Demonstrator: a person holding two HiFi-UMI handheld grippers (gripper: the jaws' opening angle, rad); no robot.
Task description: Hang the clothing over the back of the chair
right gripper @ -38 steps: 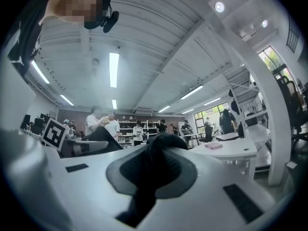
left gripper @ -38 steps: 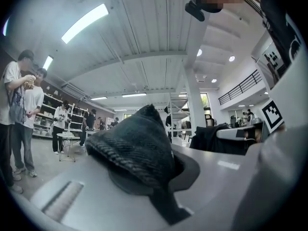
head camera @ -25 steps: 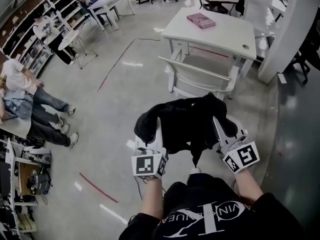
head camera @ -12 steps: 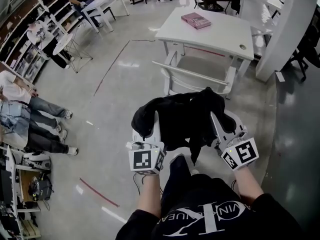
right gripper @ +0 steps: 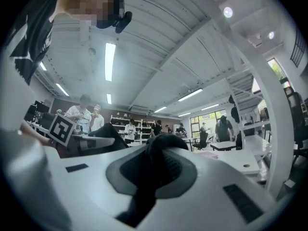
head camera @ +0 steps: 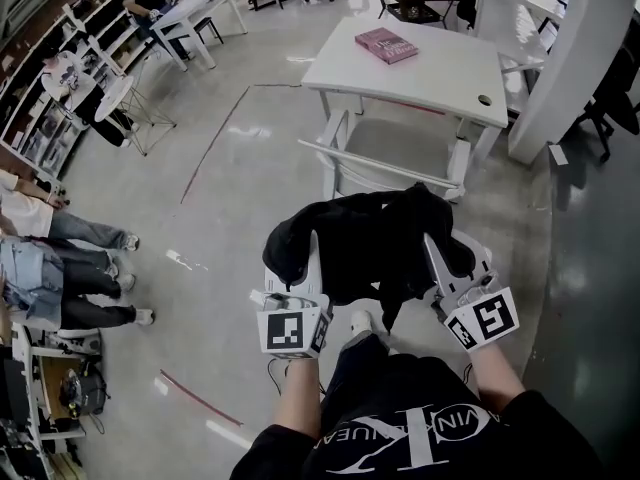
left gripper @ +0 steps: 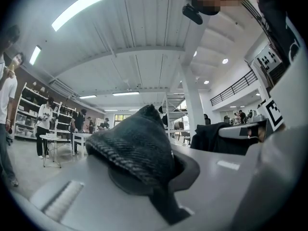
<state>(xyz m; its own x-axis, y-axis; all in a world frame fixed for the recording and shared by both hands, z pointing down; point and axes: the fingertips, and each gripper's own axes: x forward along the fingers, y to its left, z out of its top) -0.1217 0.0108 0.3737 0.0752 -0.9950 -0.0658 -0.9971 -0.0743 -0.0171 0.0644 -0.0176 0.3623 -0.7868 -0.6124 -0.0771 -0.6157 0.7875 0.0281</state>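
Note:
A black garment [head camera: 365,240] hangs in a bunch between my two grippers, held level at chest height. My left gripper [head camera: 298,253] is shut on its left edge, where dark ribbed cloth [left gripper: 137,148] bulges out between the jaws. My right gripper [head camera: 440,251] is shut on the right edge, and a black fold [right gripper: 161,153] pokes up from its jaws. Just beyond the garment stands the white chair [head camera: 385,168], its back rail facing me and a little lower in the head view. The garment does not touch the chair.
A white desk [head camera: 420,68] with a pink book [head camera: 387,45] stands behind the chair. A white pillar [head camera: 560,68] rises at the right. Several people [head camera: 60,258] stand at the left, near shelves and small tables. Red tape lines [head camera: 200,398] mark the grey floor.
I have walked closer to the chair and desk with the garment still held by both grippers. The people at the left have slid back in view. Both grips are unchanged.

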